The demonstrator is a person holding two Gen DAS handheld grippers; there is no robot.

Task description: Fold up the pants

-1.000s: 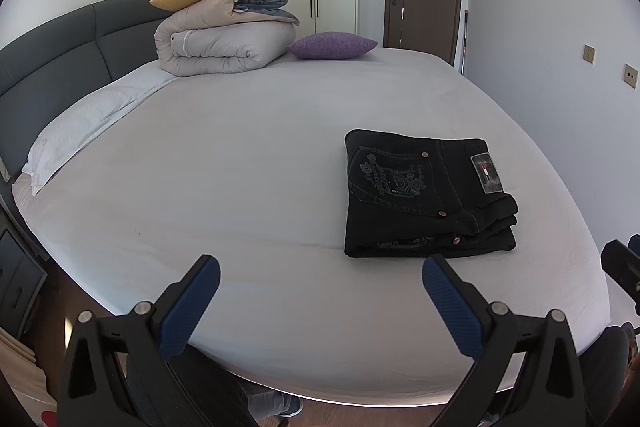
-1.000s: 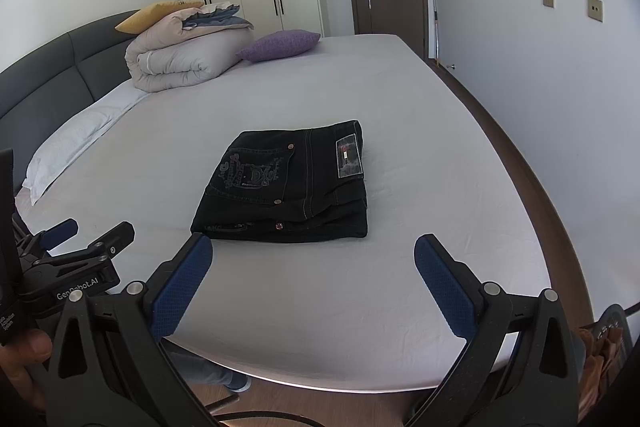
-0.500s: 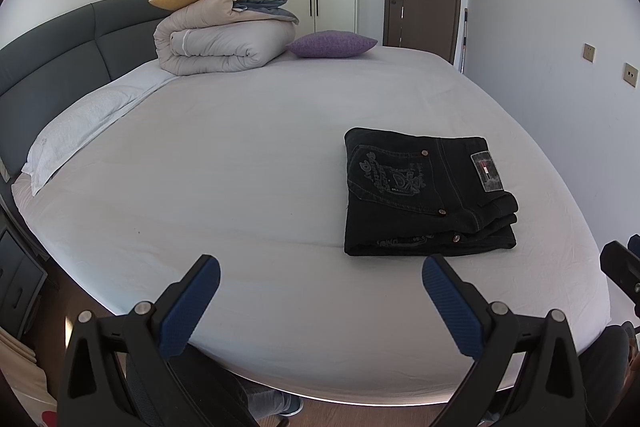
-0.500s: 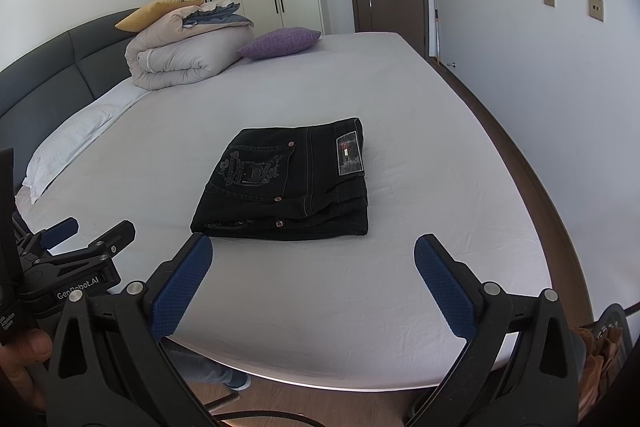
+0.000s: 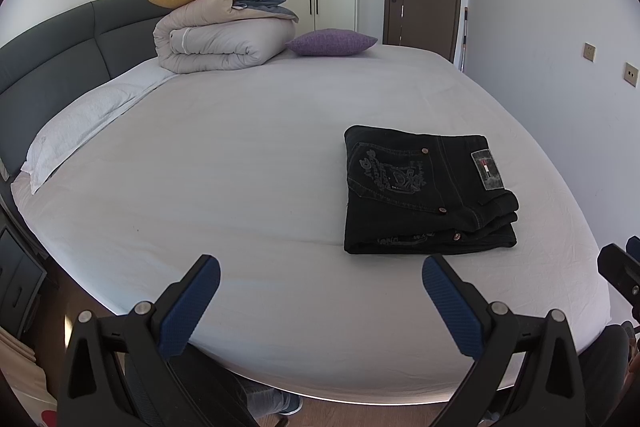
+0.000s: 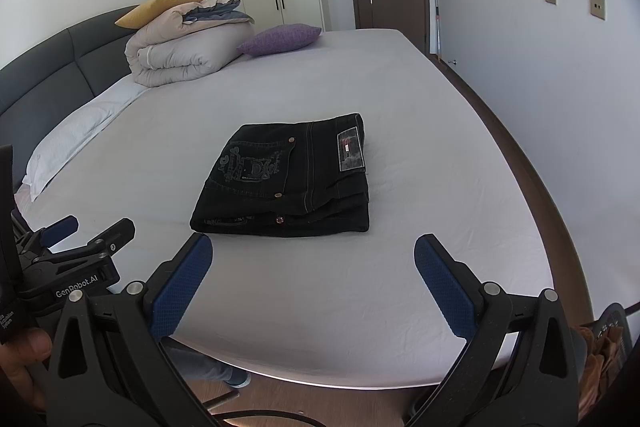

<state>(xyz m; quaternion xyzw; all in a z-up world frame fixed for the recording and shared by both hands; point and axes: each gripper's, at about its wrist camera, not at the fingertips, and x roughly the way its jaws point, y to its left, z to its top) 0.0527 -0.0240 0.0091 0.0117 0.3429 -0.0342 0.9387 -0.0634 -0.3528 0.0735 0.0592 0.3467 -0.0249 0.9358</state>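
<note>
Nothing has moved since the earlier frames: both views match them, with the black jeans lying in the same spot and both tools hovering off the near edge of the bed.

Left tongs (image 5: 320, 301) are spread wide and hold nothing; their blue pads hang over the near rim of the bed (image 5: 240, 187), well short of any cloth. From them the black jeans (image 5: 424, 195) lie at about 1 o'clock, near but apart.

Right tongs (image 6: 312, 283) are likewise spread and empty. From them the jeans (image 6: 284, 183) sit almost dead ahead, at 12 o'clock, with the near folded edge just beyond the left pad. The left tool shows in this view at 9 o'clock, beside the person's fingers at the frame edge.

The jeans form a compact, stacked rectangle, back pocket and waistband patch facing up. Its long axis appears to run across both views, from 9 to 3 o'clock, with the waistband end at 3 o'clock.

By my reading the folding looks finished, and the right tongs are the nearer pair should any straightening follow.
</note>
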